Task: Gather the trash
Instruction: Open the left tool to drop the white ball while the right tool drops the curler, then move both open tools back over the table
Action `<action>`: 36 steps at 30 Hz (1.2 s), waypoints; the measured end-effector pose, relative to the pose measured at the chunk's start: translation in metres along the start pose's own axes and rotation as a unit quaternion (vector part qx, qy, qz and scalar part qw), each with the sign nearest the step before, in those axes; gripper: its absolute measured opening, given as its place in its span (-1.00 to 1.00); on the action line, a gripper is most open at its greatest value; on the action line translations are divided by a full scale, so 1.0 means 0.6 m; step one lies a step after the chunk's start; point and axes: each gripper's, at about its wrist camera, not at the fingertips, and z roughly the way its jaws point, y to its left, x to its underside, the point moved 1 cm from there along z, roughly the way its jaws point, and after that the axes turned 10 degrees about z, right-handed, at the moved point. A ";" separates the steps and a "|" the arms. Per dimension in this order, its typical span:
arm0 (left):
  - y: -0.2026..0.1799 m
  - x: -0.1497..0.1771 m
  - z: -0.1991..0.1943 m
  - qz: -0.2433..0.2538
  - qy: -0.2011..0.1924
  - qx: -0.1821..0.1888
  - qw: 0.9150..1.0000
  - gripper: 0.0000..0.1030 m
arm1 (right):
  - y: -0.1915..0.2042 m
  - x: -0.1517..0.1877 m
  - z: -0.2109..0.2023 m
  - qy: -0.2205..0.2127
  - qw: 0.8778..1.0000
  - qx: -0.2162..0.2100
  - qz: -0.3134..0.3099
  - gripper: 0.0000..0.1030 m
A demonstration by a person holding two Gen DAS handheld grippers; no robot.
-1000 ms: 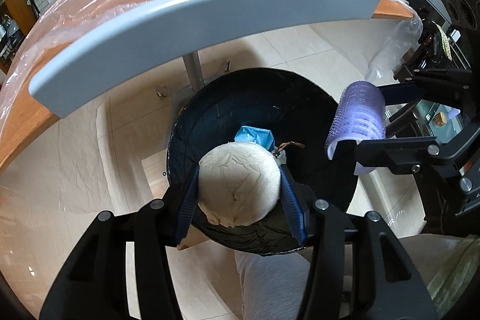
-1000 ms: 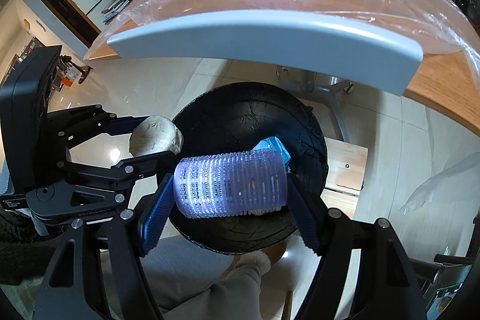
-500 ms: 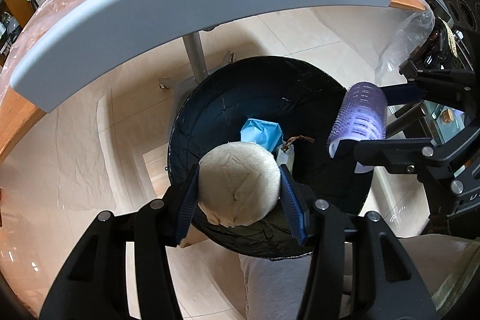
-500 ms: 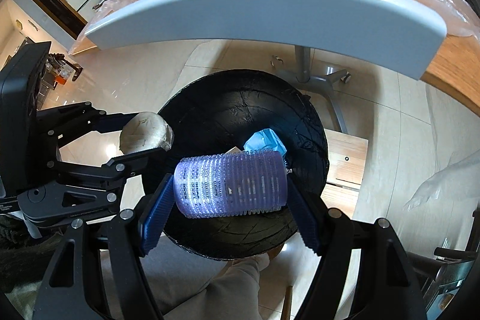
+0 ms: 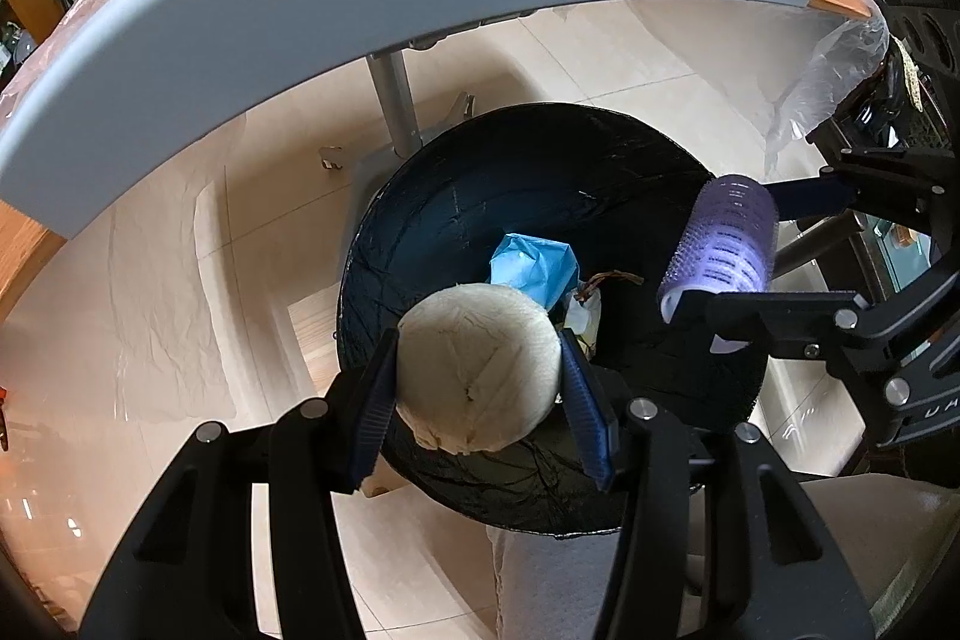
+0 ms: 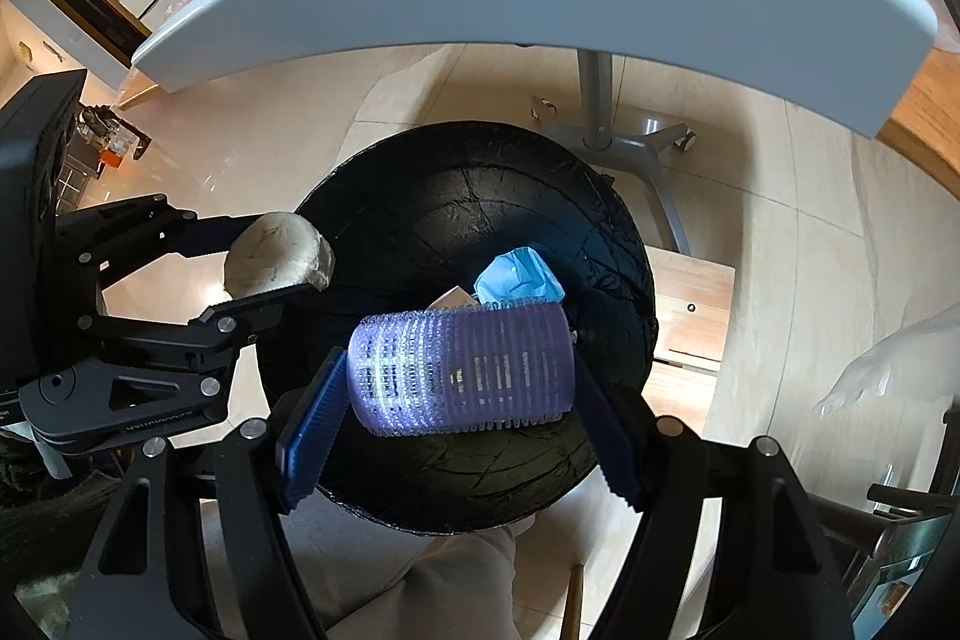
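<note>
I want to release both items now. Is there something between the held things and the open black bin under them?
Nothing visible blocks them. The paper ball in the left tongs and the purple roller in the right tongs hang directly over the bin opening.

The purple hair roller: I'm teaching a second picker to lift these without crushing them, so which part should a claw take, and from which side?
Take the purple hair roller by its two flat open ends, coming from above with the jaws along its axis, as the right claw holds it over the trash bin. It is a hollow tube with a bristly wall, so the ends probably resist squeezing better.
</note>
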 end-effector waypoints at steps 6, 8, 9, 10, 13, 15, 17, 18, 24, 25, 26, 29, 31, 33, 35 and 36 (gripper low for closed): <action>0.003 -0.003 0.007 0.001 0.005 0.000 1.000 0.02 | -0.005 0.001 0.006 0.006 1.000 0.003 0.002 0.40; 0.003 -0.004 0.008 0.003 0.007 0.000 1.000 0.02 | -0.006 0.002 0.008 0.008 1.000 0.003 0.002 0.40; 0.002 -0.004 0.010 0.004 0.007 0.000 1.000 0.02 | -0.007 0.001 0.008 0.008 1.000 0.003 0.003 0.40; 0.002 -0.005 0.011 0.006 0.008 -0.001 1.000 0.02 | -0.008 0.000 0.008 0.009 1.000 0.003 0.003 0.40; 0.001 -0.007 0.014 0.006 0.010 -0.001 1.000 0.02 | -0.009 -0.001 0.007 0.011 1.000 0.003 0.005 0.40; 0.001 -0.009 0.012 0.005 0.004 0.004 1.000 0.03 | -0.010 -0.001 0.007 0.009 1.000 0.000 0.008 0.41; 0.001 -0.010 0.011 0.006 0.003 0.002 1.000 0.25 | -0.012 0.000 0.003 0.005 1.000 -0.011 0.013 0.57; 0.002 -0.010 0.009 0.005 0.002 -0.002 1.000 0.43 | -0.013 0.000 -0.001 0.000 1.000 -0.013 0.016 0.71; 0.004 -0.003 -0.004 0.000 -0.002 -0.003 1.000 0.47 | -0.023 0.011 -0.028 -0.015 0.999 -0.013 0.026 0.75; 0.005 0.000 -0.009 -0.002 -0.003 -0.004 1.000 0.47 | -0.025 0.013 -0.039 -0.020 0.999 -0.013 0.027 0.75; 0.006 0.002 -0.016 -0.005 -0.007 -0.004 1.000 0.47 | -0.025 0.015 -0.049 -0.027 0.999 -0.013 0.027 0.75; 0.009 0.006 -0.063 -0.013 -0.037 0.000 0.999 0.47 | -0.020 0.015 -0.101 -0.066 0.998 -0.009 0.018 0.75; 0.009 0.001 -0.103 -0.013 -0.066 0.000 0.998 0.47 | -0.010 0.012 -0.154 -0.108 0.994 -0.005 0.007 0.75; 0.012 -0.006 -0.159 -0.014 -0.110 -0.010 0.994 0.54 | 0.001 0.005 -0.213 -0.160 0.987 -0.007 0.000 0.80; 0.021 -0.020 -0.231 -0.022 -0.175 -0.034 0.984 0.77 | 0.011 -0.005 -0.277 -0.225 0.974 -0.005 -0.008 0.89; 0.026 -0.025 -0.260 -0.025 -0.206 -0.047 0.977 0.90 | 0.018 -0.009 -0.306 -0.257 0.966 -0.005 -0.011 0.92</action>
